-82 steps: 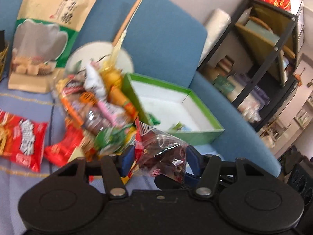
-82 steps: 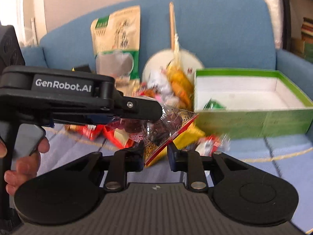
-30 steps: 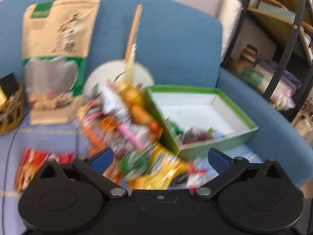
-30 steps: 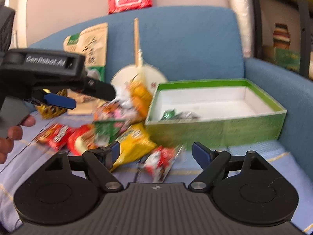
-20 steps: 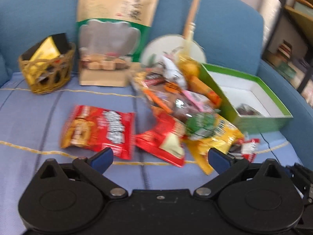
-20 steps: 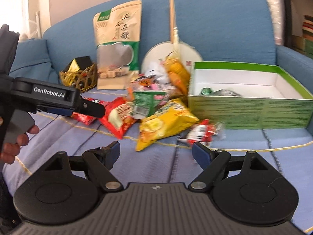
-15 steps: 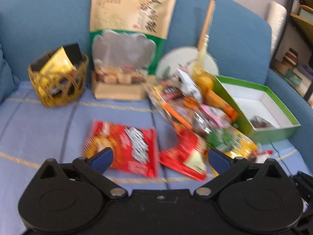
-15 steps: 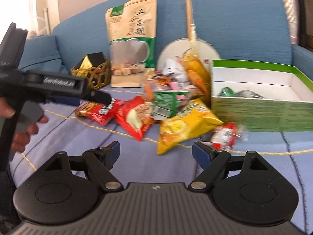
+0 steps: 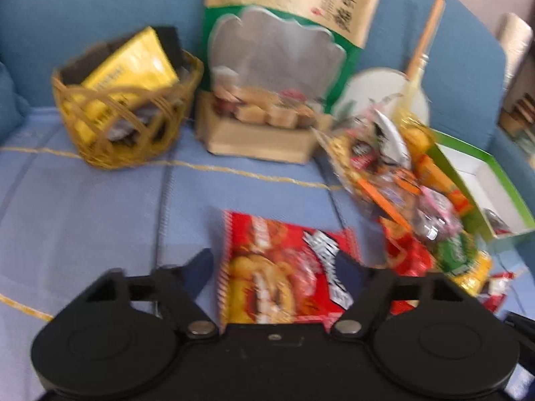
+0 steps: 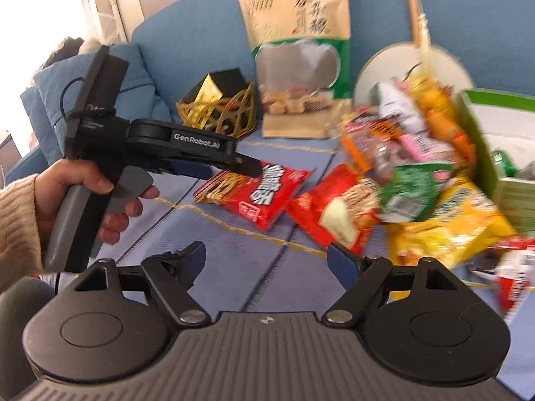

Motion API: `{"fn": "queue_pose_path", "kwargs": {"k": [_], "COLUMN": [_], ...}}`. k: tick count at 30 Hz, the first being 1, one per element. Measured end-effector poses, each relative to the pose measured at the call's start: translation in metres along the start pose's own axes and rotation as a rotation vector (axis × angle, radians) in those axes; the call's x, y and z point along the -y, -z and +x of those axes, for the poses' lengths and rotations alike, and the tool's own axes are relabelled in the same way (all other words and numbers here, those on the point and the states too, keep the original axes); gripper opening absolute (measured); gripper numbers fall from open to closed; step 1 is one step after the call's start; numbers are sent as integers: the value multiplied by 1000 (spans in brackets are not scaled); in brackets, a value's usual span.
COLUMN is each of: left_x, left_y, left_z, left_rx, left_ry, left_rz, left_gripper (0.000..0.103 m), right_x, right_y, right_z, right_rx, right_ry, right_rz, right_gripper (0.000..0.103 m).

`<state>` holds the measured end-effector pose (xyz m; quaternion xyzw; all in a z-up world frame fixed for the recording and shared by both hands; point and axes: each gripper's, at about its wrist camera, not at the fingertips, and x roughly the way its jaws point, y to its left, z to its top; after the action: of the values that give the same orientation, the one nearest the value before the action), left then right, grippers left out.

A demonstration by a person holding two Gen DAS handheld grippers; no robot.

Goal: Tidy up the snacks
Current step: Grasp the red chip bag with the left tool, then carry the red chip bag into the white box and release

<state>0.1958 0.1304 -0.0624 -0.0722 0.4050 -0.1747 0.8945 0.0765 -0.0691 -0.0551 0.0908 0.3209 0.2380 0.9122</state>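
We have only a few small packets in the green cardboard box (image 10: 501,103); most remain on the sofa seat (image 9: 83,217). Our left gripper (image 9: 274,264) has just been closing around the red noodle packet (image 9: 284,277), not yet pinching it; the right gripper (image 10: 265,260) is spread and empty.

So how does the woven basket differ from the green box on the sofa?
The round woven straw basket is see-through lattice; the rectangular green cardboard box has solid walls, white inside. The basket is packed, with a yellow packet poking out above its rim, while the box looks mostly empty. The basket stands apart from the loose snacks; the box has them heaped against it. Both are open-topped and sit on the blue sofa.
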Motion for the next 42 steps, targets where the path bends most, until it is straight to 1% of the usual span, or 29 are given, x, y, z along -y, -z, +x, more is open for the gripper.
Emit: {"fn": "queue_pose_path", "kwargs": {"k": [1,3,4,5,7,8,9,10,11,13,16,17,20,21,23,24,25,27,29,30,31,32,33,35,36,37,38,39,42], "left_x": [2,2,0,-1,-5,-7,-7,-6,-4,1,16,22,50,59,75,80,83,82,75,71,68,66,63,64,66,68,69,69,66], "left_y": [3,6,8,8,7,7,7,8,10,16,30,36,55,61,68,71,72,73,72,71,71,70,70,72,73,74,76,77,80], "left_z": [2,0,-1,-1,1,1,1,1,-1,-7,-17,-20,-25,-25,-26,-27,-28,-27,-28,-29,-29,-28,-30,-30,-30,-31,-33,-35,-44], "left_rx": [-11,-2,0,0,-2,-5,-10,-13,-13,-24,-53,-65,-98,-106,-115,-113,-103,-93,-98,-103,-111,-122,-133,-134,-132,-129,-123,-121,-109], "left_ry": [4,9,11,14,20,25,33,36,38,56,125,145,215,232,253,246,224,196,207,215,216,214,214,215,212,205,199,201,194], "left_rz": [6,14,8,-1,-26,-37,-42,-43,-37,-38,-28,-20,36,56,95,108,115,107,58,36,22,17,14,24,30,37,40,36,7], "left_gripper": [67,67,67,71,71,67,64,58,56,54,51,51,52,55,82,88,93,93,92,90,82,71,68,68,68,66,61,59,58], "right_x": [1,3,4,5,8,9,11,11,10,7,7,10,24,28,34,34,33,29,28,28,28,25,24,22,22,20,16,11,-2], "right_y": [-3,-10,-13,-16,-21,-23,-23,-22,-21,-16,3,10,35,41,50,52,52,49,47,46,45,44,44,45,47,47,46,45,40], "right_z": [8,22,28,35,48,54,58,61,59,47,11,0,-37,-47,-64,-70,-72,-72,-68,-65,-61,-57,-55,-50,-45,-43,-43,-43,-48], "right_rx": [-15,-39,-39,-39,-45,-50,-60,-74,-71,-70,-59,-57,-68,-74,-70,-66,-60,-50,-41,-46,-53,-59,-62,-72,-82,-79,-79,-82,-88], "right_ry": [-13,-32,-31,-22,-17,-18,-22,-26,-23,-39,-49,-48,-39,-34,-22,-7,11,30,33,25,21,20,20,17,7,6,12,13,26], "right_rz": [21,52,65,82,123,153,176,189,189,157,98,92,126,143,155,147,131,90,88,97,108,115,116,130,148,161,158,142,88], "right_gripper": [103,103,103,103,103,101,71,43,43,38,36,36,36,36,38,45,48,53,63,73,82,84,85,84,79,77,72,65,59]}}
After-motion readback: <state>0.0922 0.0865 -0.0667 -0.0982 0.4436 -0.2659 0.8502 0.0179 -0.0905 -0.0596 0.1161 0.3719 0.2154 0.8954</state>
